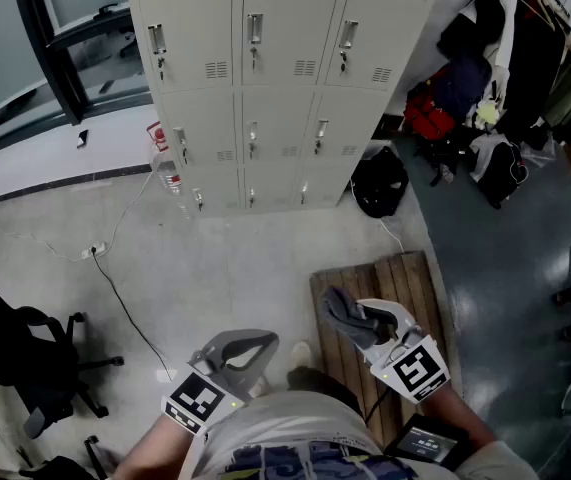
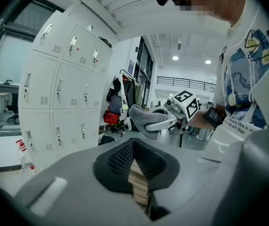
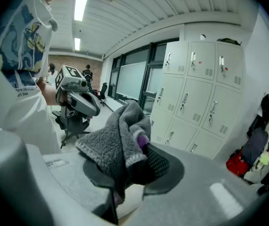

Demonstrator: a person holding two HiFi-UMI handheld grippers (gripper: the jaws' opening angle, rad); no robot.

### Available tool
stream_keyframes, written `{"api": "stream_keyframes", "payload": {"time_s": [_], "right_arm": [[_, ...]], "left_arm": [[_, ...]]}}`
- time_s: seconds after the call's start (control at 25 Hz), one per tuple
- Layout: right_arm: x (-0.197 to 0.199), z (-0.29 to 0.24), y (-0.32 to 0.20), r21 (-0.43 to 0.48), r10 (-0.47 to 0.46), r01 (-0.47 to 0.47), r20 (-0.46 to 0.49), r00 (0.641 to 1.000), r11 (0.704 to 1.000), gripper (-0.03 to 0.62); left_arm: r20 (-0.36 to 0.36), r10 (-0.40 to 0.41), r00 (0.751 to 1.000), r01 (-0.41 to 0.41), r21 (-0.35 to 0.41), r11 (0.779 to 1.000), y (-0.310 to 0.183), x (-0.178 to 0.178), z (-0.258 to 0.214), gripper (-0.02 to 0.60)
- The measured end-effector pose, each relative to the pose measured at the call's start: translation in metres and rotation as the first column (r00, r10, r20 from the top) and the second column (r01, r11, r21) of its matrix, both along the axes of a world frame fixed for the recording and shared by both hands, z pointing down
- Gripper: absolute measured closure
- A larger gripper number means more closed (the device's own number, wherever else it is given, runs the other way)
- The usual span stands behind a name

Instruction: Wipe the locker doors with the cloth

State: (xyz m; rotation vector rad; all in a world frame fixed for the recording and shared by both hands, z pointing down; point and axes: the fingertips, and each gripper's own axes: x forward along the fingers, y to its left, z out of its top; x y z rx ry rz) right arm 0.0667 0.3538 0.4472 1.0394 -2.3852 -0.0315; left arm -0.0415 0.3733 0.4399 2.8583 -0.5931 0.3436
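**A pale floor, sparsely scattered**

The pale floor [image 1: 235, 258] carries a block of lockers [image 1: 250, 78] at its far edge. A black bag [image 1: 378, 181] slumps just beside their right corner. A wooden pallet [image 1: 385, 308] lies flat nearer the camera. To the left are a bottle [image 1: 168, 175], a power strip [image 1: 91, 252] with a black cable [image 1: 125, 311], and an office chair [image 1: 40, 363].

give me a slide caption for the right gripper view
Right tool shut on a grey cloth, white lockers ahead, doors not yet touched.
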Motion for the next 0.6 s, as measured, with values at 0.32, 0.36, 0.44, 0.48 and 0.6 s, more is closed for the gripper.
{"api": "stream_keyframes", "payload": {"time_s": [0.32, 0.36, 0.44, 0.48, 0.6], "right_arm": [[0.061, -0.006, -0.045, 0.023, -0.022, 0.022, 0.023, 0.999, 1.0, 0.488], [0.069, -0.008, -0.053, 0.023, -0.032, 0.031, 0.018, 0.999, 0.999, 0.488], [0.082, -0.011, -0.068, 0.023, -0.056, 0.056, 0.001, 0.998, 0.998, 0.488], [0.088, -0.012, -0.074, 0.024, -0.068, 0.069, -0.013, 0.998, 0.997, 0.487], [0.107, -0.008, -0.094, 0.029, -0.106, 0.108, -0.066, 0.992, 0.994, 0.485]], "left_arm": [[0.012, -0.02, 1.0, 0.02, 0.01, 1.0, -0.038, 0.061, -0.01, 0.578], [0.015, -0.022, 1.0, 0.022, 0.017, 1.0, -0.045, 0.07, -0.013, 0.578], [0.025, -0.022, 0.999, 0.021, 0.032, 0.999, -0.059, 0.087, -0.02, 0.578], [0.027, -0.023, 0.999, 0.022, 0.038, 0.999, -0.066, 0.095, -0.022, 0.578], [0.02, -0.037, 0.999, 0.036, 0.053, 0.998, -0.085, 0.116, -0.026, 0.578]]}}
